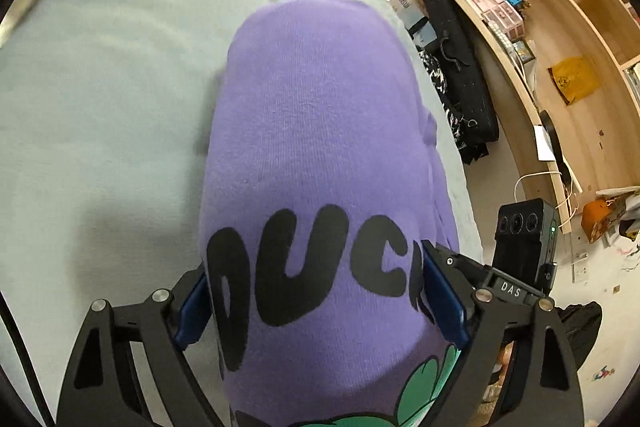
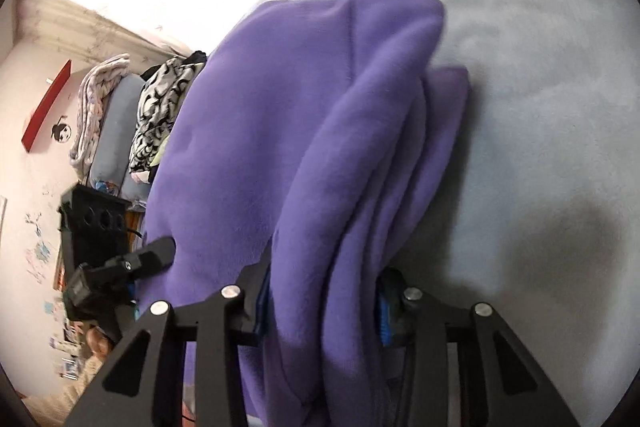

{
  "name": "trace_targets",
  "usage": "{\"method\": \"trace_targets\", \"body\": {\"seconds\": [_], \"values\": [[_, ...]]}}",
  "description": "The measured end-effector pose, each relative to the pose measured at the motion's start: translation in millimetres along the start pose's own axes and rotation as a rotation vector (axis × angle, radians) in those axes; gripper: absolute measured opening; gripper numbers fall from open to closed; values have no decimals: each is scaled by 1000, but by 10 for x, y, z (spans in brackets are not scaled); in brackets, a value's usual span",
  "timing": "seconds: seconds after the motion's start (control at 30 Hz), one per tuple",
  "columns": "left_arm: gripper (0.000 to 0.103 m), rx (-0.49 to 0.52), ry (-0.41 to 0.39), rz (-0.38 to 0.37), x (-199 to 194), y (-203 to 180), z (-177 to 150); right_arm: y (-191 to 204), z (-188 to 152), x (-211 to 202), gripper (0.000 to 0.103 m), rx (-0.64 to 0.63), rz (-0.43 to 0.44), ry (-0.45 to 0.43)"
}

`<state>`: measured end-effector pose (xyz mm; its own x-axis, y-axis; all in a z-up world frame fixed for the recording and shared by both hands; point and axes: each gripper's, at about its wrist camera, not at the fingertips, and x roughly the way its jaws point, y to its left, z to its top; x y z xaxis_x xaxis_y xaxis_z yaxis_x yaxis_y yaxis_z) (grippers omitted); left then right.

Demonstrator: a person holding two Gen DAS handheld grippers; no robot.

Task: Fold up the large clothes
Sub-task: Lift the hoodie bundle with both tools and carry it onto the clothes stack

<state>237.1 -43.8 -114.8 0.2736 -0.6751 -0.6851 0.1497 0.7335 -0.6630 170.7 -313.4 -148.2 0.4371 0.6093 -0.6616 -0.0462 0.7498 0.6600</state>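
Note:
A folded purple sweatshirt point(image 1: 316, 131) with black letters and a green print lies on the pale blue bed point(image 1: 100, 115). My left gripper point(image 1: 318, 303) straddles its near end, with a blue pad pressed against each side of the thick bundle. In the right wrist view the same sweatshirt point(image 2: 248, 131) shows as stacked purple folds. My right gripper point(image 2: 324, 311) is shut on a bunch of those folds at their near edge, on the bed point(image 2: 540, 75). The right gripper's camera block point(image 1: 524, 239) shows just right of the left one.
A wooden shelf unit point(image 1: 560, 39) with books and boxes stands along the wall to the right, with dark bags point(image 1: 460, 75) leaning by the bed. In the right wrist view a black-and-white garment point(image 2: 160, 119) and a folded blanket point(image 2: 96, 107) lie beyond the sweatshirt.

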Motion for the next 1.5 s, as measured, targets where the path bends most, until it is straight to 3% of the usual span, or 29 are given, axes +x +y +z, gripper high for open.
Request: {"method": "trace_targets", "body": {"seconds": [0.27,0.5,0.6,0.8,0.97,1.07,1.13,1.2,1.23,1.3,1.5], "values": [[89,-65,-105,4,-1308,85,206,1040,114,-29,39,-104,82,-71],[89,-72,-248,83,-2721,359,727,2387,604,352,39,-223,222,-103],[89,-32,-311,117,-3388,553,1245,3066,958,638,39,-267,276,-129],[90,60,-368,188,-4251,1097,2408,4231,1683,1358,39,-310,329,-173],[90,76,-388,222,-4415,1724,3326,4766,2311,2266,39,-291,353,-192],[92,32,-352,233,-4192,2202,3629,4551,2493,2873,39,-229,353,-150],[92,-58,-274,252,-3794,2725,3702,4337,2473,3349,39,-175,303,-102],[103,-136,-204,316,-3424,3185,3648,4077,2339,3781,40,-128,216,-17],[103,-161,-230,263,-3345,3367,3600,3958,2265,3921,41,-128,205,-23],[103,-134,-284,212,-3349,3440,3567,3908,2227,3929,42,-144,214,-61],[103,-132,-277,238,-3379,3359,3613,4137,2262,3884,52,-198,147,-37]]}}
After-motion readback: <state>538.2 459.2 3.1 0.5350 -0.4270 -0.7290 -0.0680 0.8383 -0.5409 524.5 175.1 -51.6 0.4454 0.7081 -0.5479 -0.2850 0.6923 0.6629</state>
